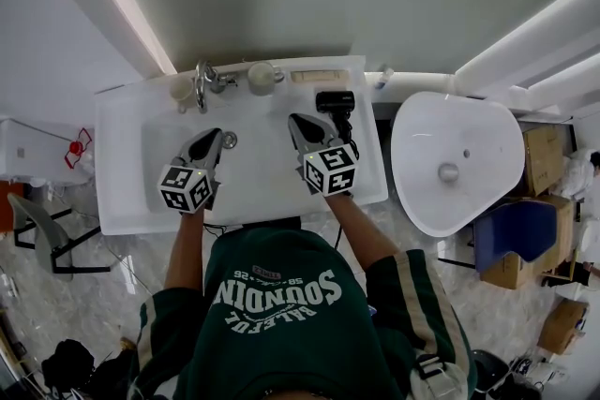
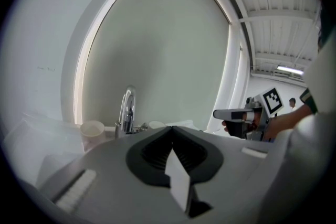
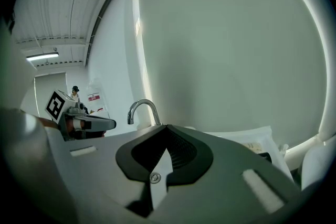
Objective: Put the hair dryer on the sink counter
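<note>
The black hair dryer (image 1: 336, 102) lies on the white sink counter (image 1: 122, 155) at its back right, with its cord trailing toward the front edge. In the right gripper view only a dark bit of the hair dryer (image 3: 265, 156) shows past the jaw housing. My right gripper (image 1: 295, 119) hovers over the basin just left of the dryer, shut and empty, apart from it. My left gripper (image 1: 214, 136) hangs over the basin near the drain, its jaws meeting with nothing between them. Each gripper view shows the other gripper: the right gripper (image 2: 235, 114) and the left gripper (image 3: 100, 124).
A chrome faucet (image 1: 202, 81) stands at the back of the basin, with a cup (image 1: 181, 90) to its left and another cup (image 1: 262, 76) to its right. A flat pale bar (image 1: 313, 76) lies behind the dryer. A round white basin (image 1: 459, 159) sits right of the counter.
</note>
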A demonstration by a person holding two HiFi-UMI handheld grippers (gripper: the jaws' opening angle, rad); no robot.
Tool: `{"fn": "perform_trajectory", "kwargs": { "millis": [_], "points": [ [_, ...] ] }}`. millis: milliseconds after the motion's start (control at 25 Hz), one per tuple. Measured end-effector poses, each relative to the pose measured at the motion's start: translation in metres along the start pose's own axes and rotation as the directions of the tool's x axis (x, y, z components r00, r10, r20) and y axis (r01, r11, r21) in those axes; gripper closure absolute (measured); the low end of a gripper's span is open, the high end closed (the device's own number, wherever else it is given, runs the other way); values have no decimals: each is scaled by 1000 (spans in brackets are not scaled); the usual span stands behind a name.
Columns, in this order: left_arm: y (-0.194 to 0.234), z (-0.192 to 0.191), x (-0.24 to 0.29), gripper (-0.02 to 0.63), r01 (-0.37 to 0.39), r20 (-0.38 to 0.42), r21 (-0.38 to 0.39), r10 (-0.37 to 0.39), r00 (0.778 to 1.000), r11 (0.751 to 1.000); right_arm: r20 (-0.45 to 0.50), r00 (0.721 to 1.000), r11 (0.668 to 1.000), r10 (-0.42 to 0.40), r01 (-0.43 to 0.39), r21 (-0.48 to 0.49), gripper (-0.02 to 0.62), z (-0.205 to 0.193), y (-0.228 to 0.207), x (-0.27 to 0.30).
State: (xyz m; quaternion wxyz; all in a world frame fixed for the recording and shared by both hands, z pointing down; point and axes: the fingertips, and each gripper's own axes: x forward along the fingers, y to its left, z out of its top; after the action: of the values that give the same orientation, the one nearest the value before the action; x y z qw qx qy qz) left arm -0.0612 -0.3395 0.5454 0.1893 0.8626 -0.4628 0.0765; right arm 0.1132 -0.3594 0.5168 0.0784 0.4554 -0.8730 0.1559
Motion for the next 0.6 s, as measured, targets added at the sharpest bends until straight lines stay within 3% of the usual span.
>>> {"fn": "perform_trajectory", "kwargs": {
  "millis": [600],
  "points": [
    [-2,1,2,555,1,-3,1,-1,1000,1000,-19,1000,1000,6,-6,14,591,-9,-2,-1]
  ]
}}
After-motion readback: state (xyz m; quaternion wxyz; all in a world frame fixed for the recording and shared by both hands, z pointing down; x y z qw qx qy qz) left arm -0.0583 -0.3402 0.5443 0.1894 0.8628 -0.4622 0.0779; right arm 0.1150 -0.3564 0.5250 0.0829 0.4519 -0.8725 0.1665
